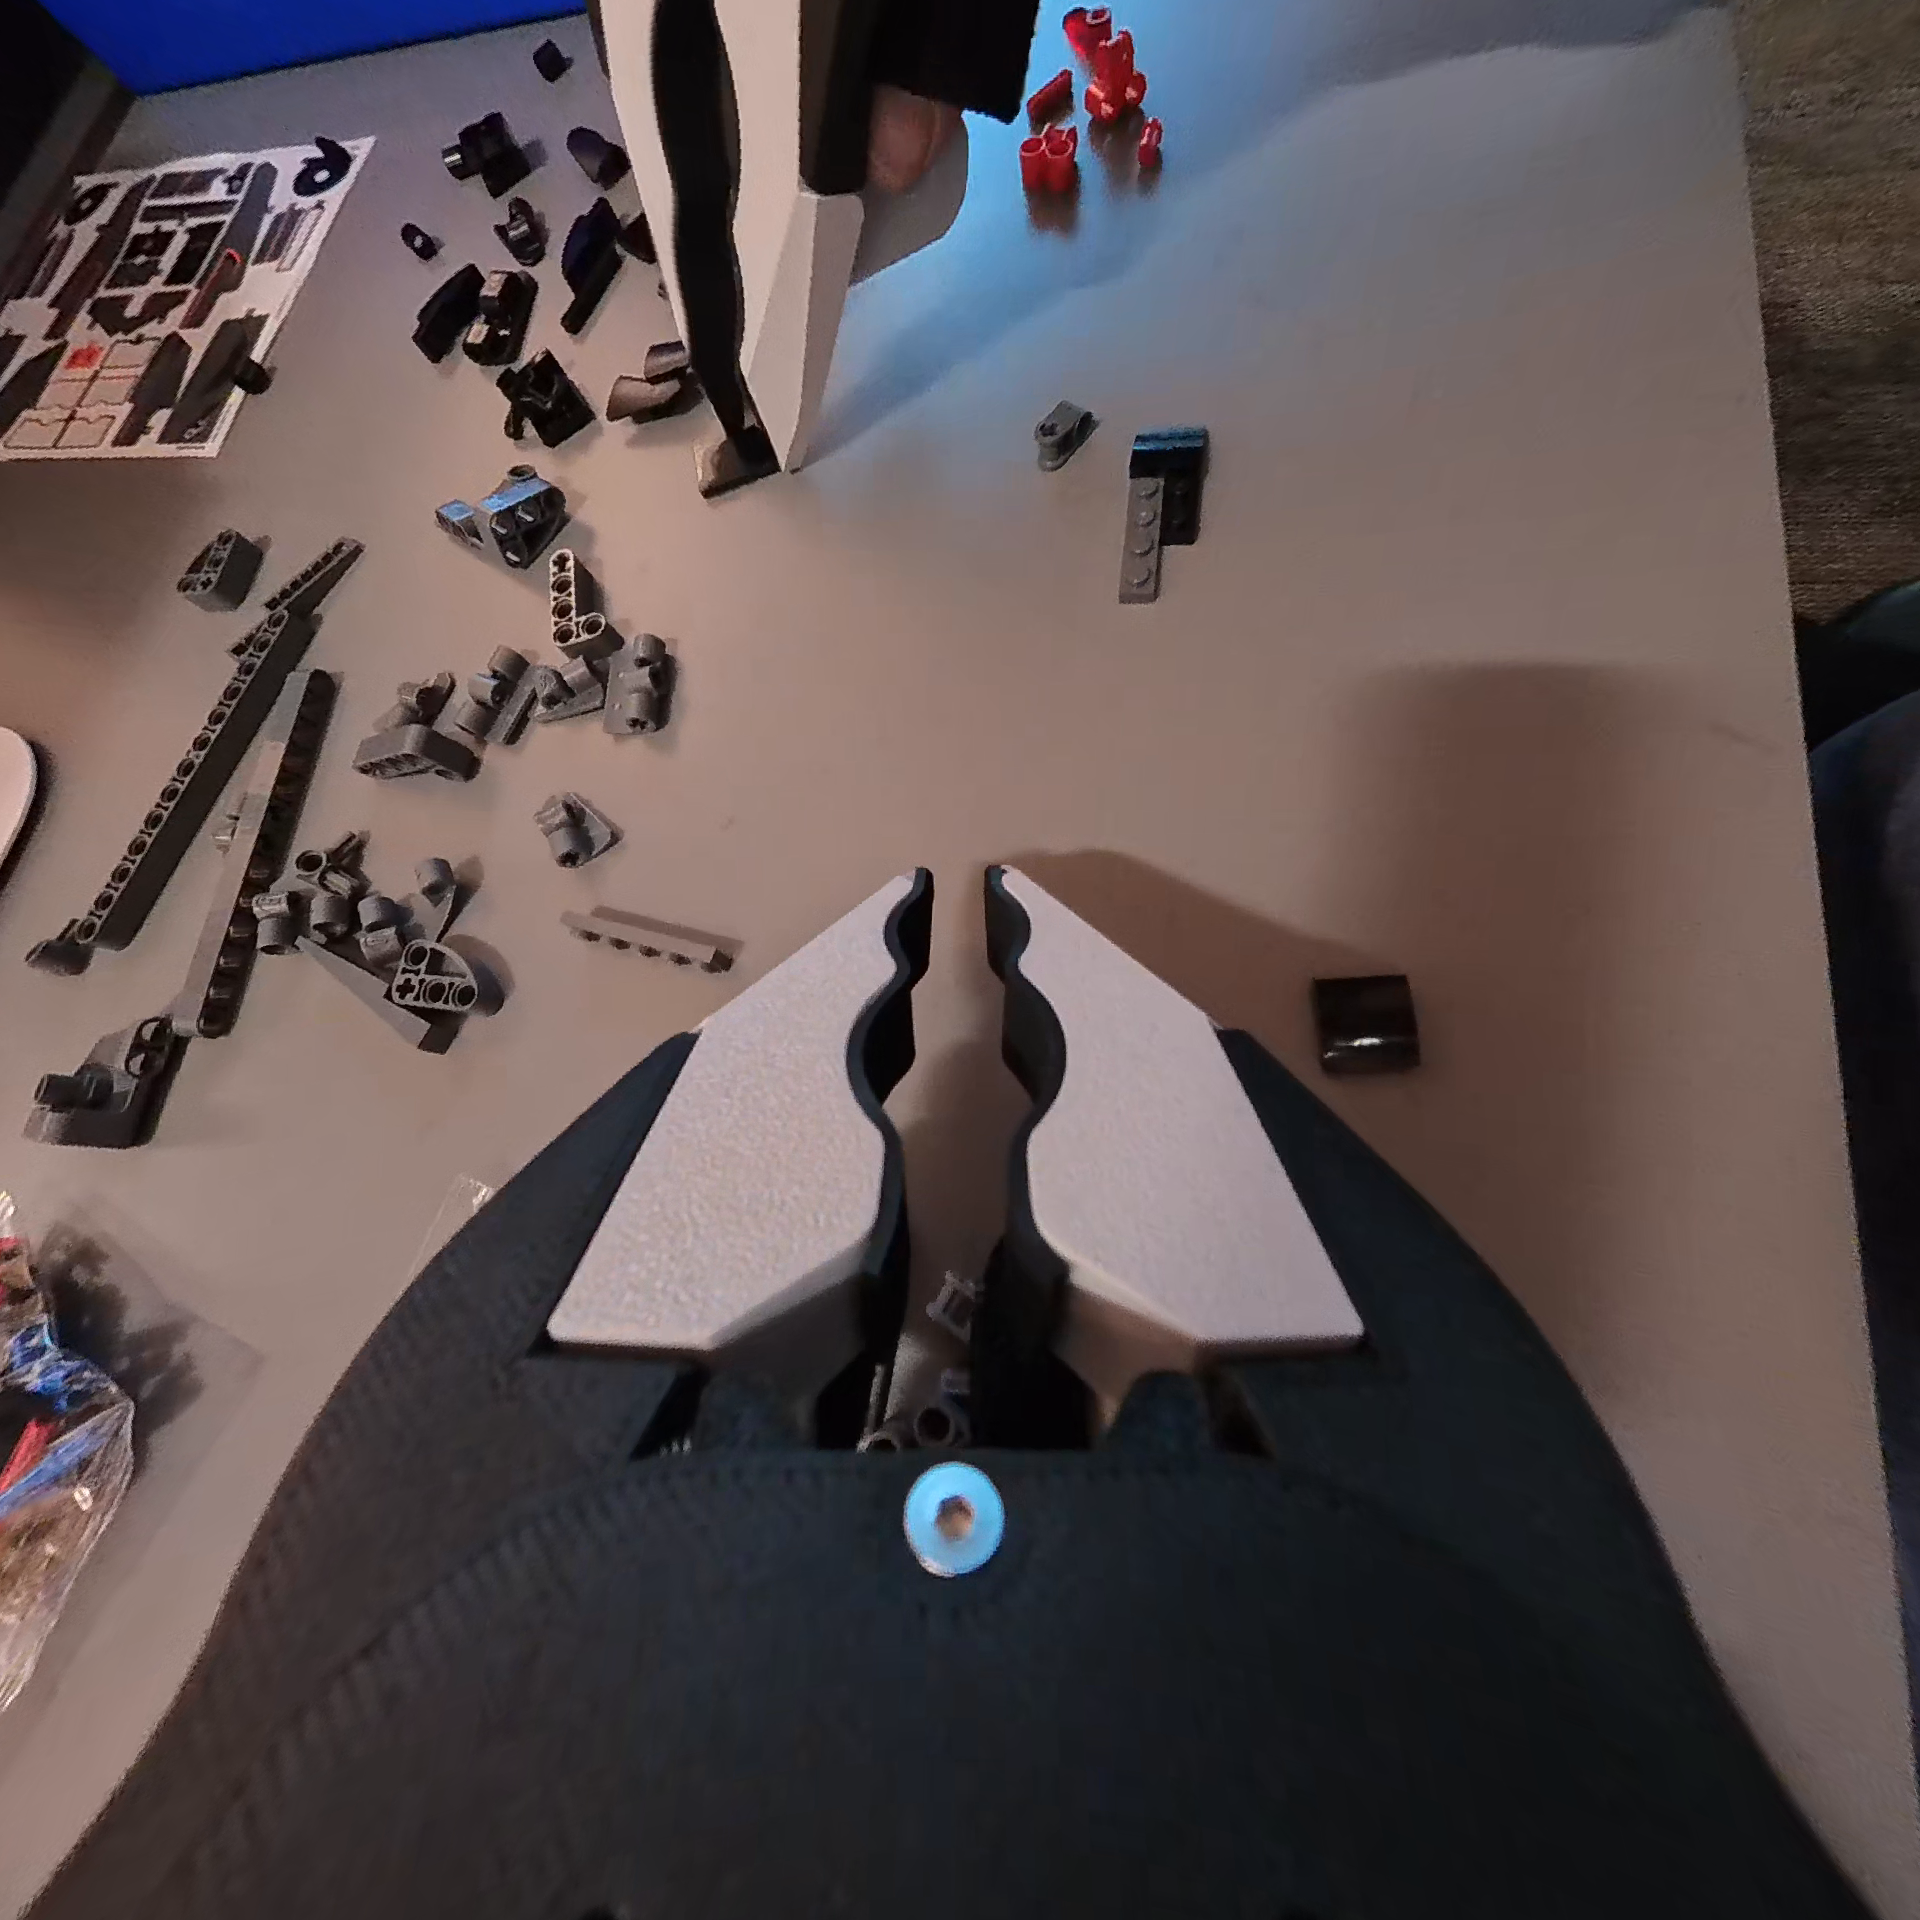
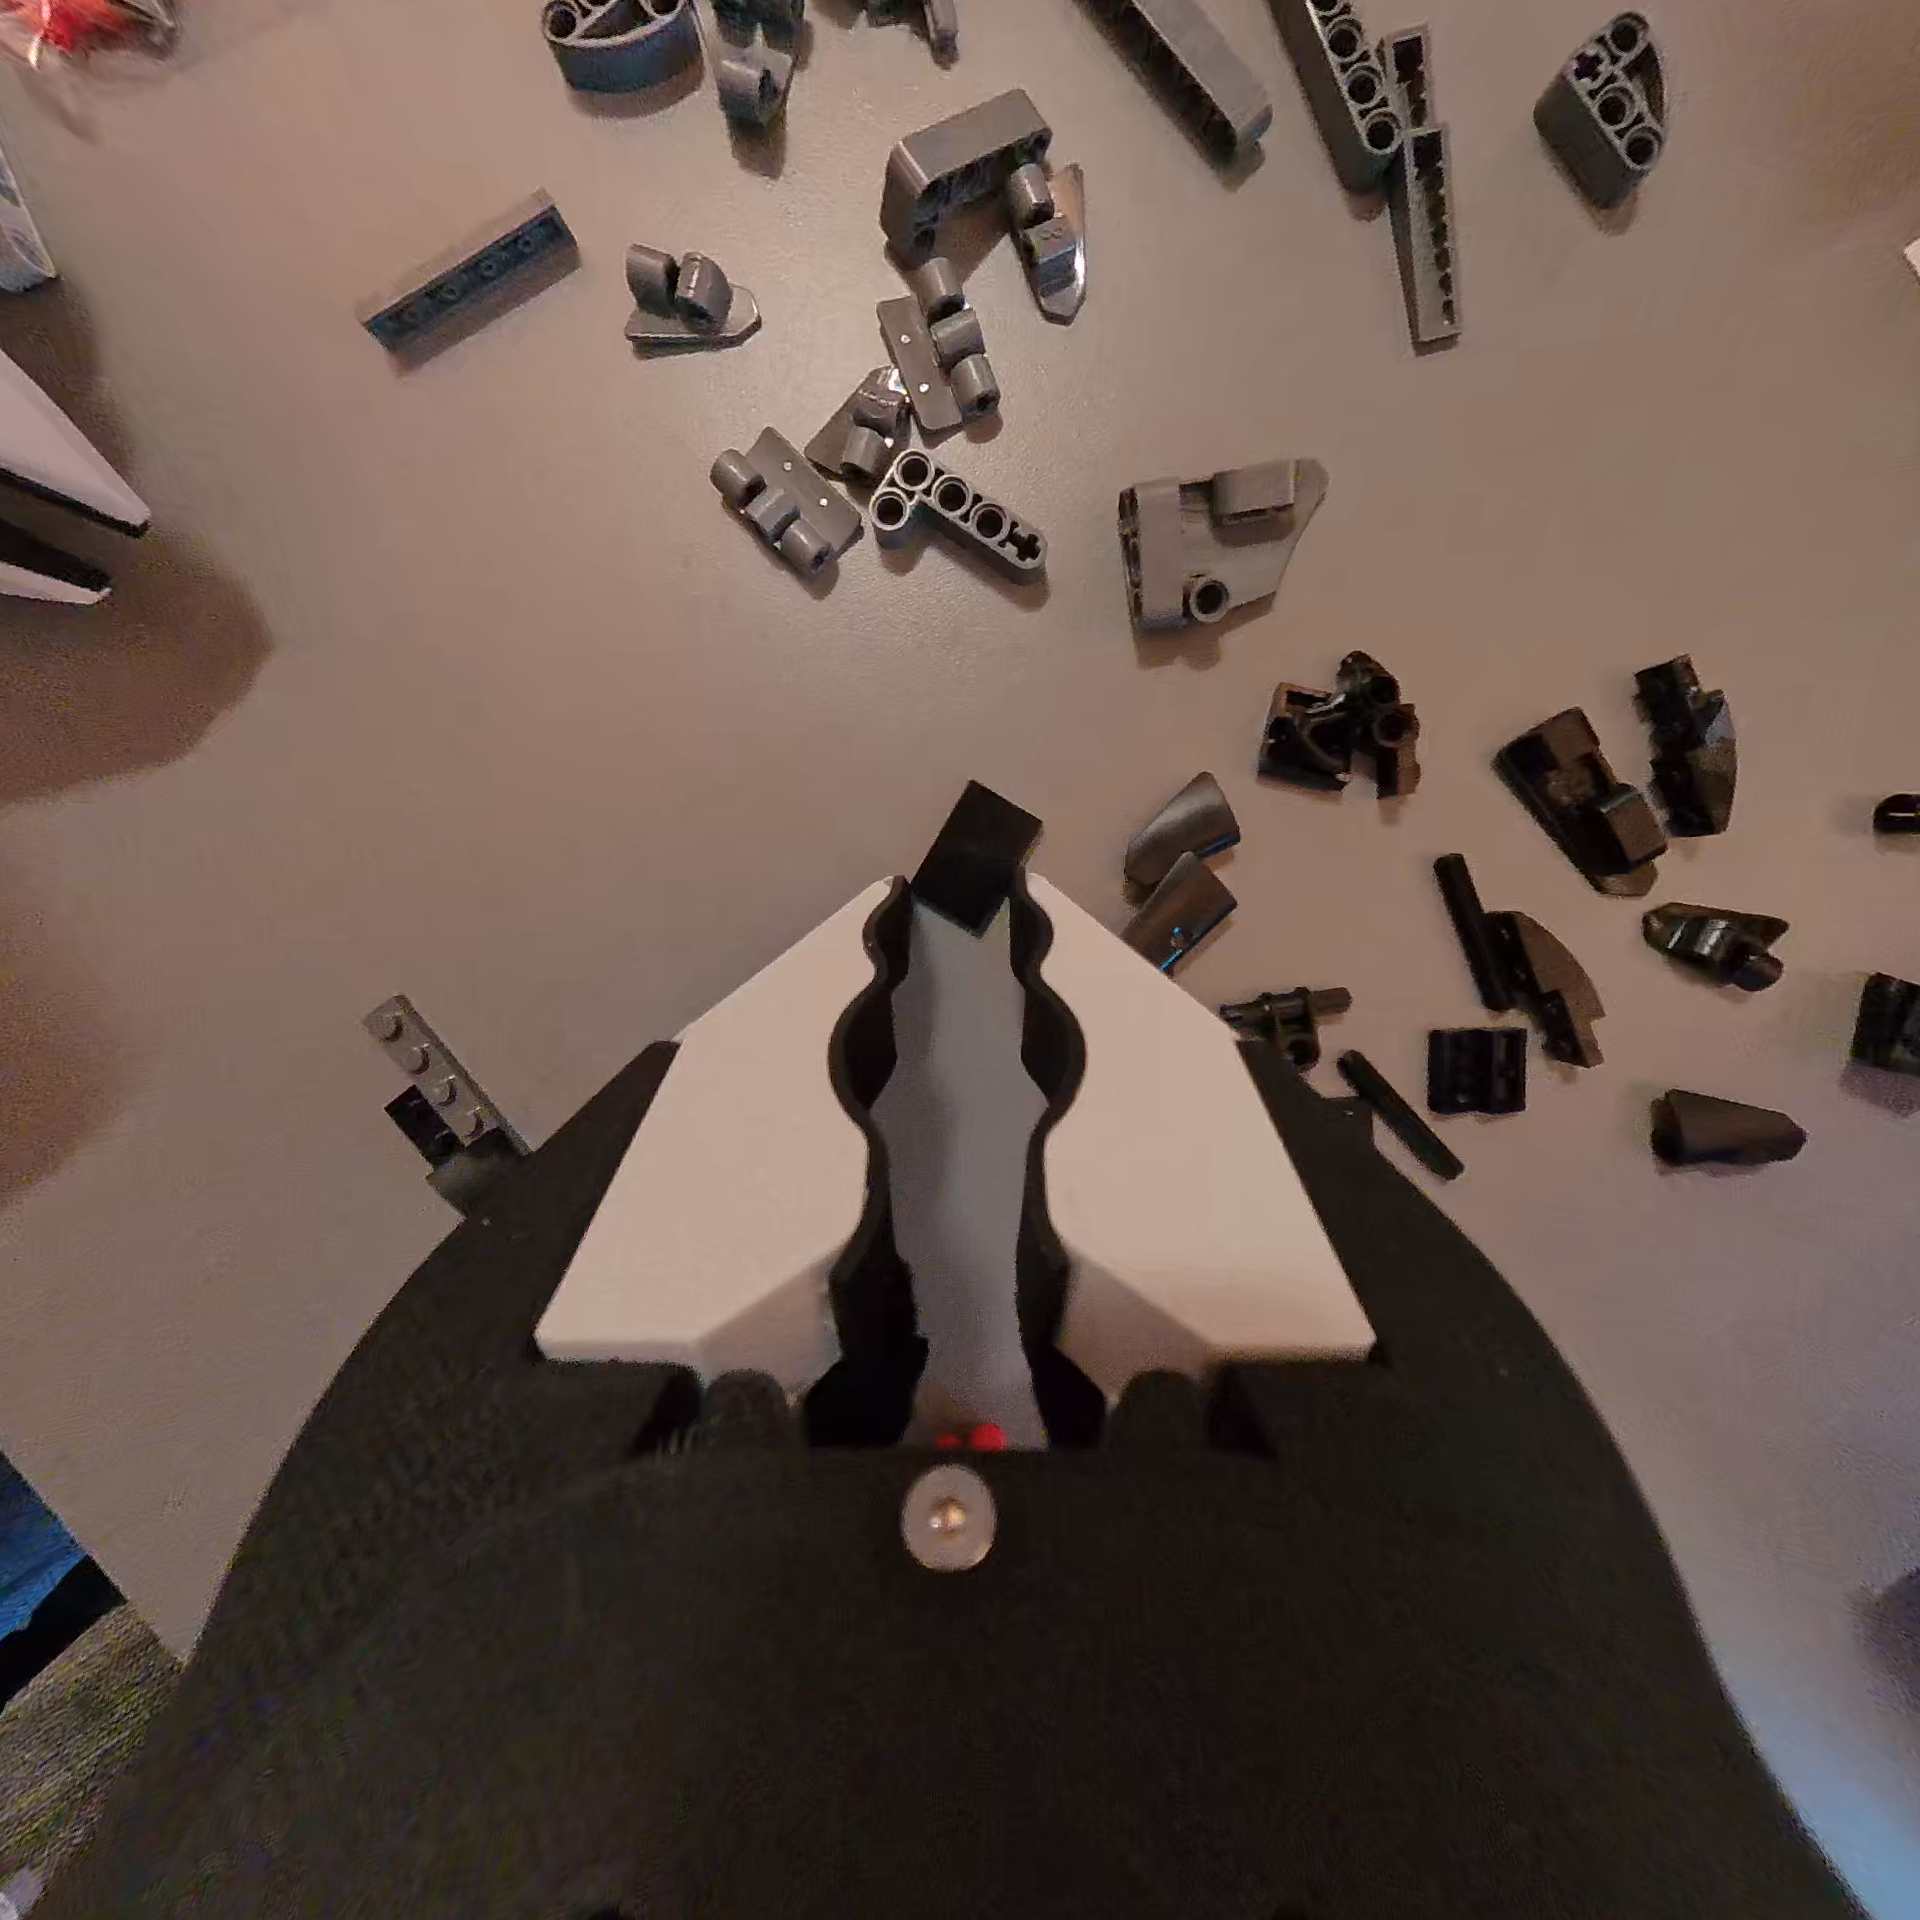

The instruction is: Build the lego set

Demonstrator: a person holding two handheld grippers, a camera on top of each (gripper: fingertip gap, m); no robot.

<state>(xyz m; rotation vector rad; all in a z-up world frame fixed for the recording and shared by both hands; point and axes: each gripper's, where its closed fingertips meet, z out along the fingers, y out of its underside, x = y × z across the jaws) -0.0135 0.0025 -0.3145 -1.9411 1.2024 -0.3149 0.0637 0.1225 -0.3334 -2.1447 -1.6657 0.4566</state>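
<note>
Right gripper (image 2: pixel 964 883): pointing down at the table (image 2: pixel 520 727), fingertips pinching a small black flat piece (image 2: pixel 977 847), frame centre. Left gripper (image 1: pixel 958 883): held over bare tabletop, fingers nearly together, narrow gap, nothing between them. Grey parts (image 1: pixel 520 696) cluster left; black curved piece (image 1: pixel 1364 1023) near the table's right edge. Open room mid-table.

Dim, warm room light with a cool blue spill

The worktop (image 1: pixel 1351 644) glows bluish near the red pieces (image 1: pixel 1091 104) and turns brown below them, where a broad soft shadow falls; wide-angle bending curves its edges, and the bag (image 1: pixel 52 1382) in the corner blurs.
</note>
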